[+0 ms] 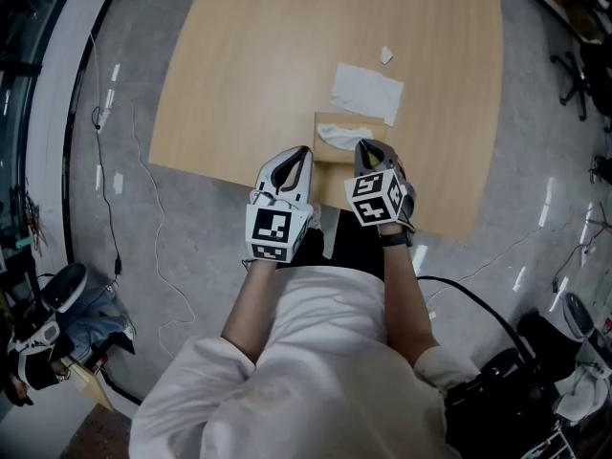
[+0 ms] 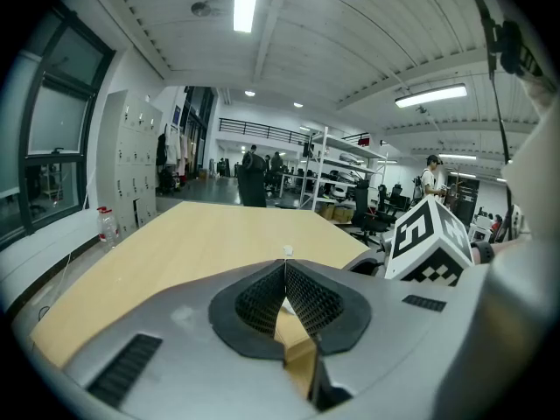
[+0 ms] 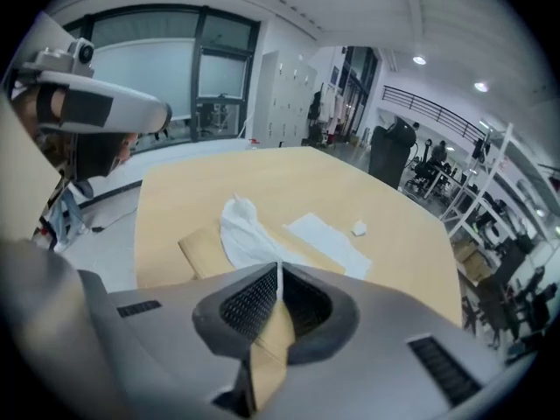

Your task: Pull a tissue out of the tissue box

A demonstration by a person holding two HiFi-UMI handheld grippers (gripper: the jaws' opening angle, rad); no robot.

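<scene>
At the slot of the tissue box (image 1: pixel 327 155), which sits near the table's near edge, the tissue (image 3: pixel 241 230) stands up in a bunch. The right gripper (image 3: pixel 278 269) has its jaws pinched on the tissue's near edge. The left gripper (image 2: pixel 284 263), jaws pressed together on nothing, hangs just left of the box; whether it touches is unclear. The box looks light and unsteadied, so a pull may drag it along. So thin a pinch may also slip or tear.
</scene>
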